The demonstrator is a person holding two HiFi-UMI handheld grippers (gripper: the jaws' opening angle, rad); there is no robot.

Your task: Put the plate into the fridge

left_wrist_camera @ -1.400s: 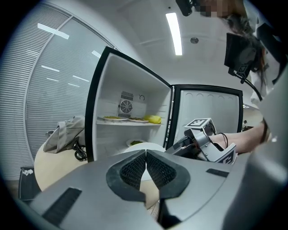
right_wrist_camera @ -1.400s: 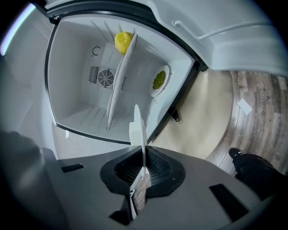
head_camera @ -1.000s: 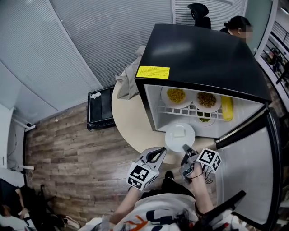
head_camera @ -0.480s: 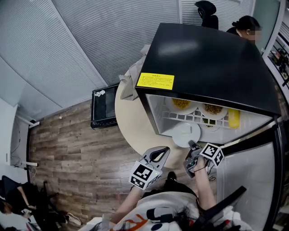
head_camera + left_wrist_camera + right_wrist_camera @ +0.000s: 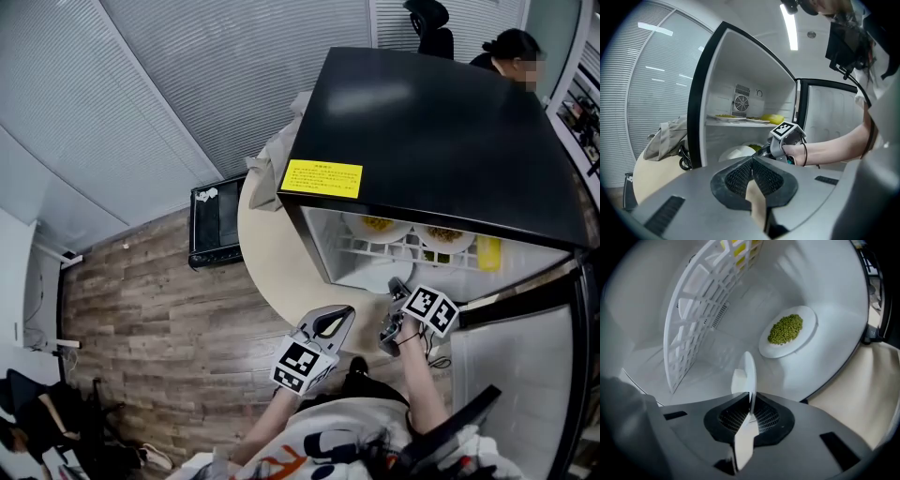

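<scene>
My right gripper (image 5: 750, 414) is clamped on the rim of the round white plate (image 5: 749, 371). The plate is already past the opening of the small black fridge (image 5: 431, 131), in the white lower compartment under the white wire shelf (image 5: 701, 301). It hangs from my jaws and I judge it is not down yet: the right gripper view shows it edge-on, with bare fridge floor beyond it. Further in, a second white plate heaped with green food (image 5: 787, 329) lies on that floor, apart from mine, so there is free room in front of it.

My left gripper (image 5: 752, 171) has its jaws pressed together with nothing between them, and it waits outside the fridge, near the round beige table (image 5: 272, 253).

So the carrying in is mostly done. What is left is to lower the plate flat, let go and draw my hand out. The fridge door (image 5: 525, 375) stands open.
</scene>
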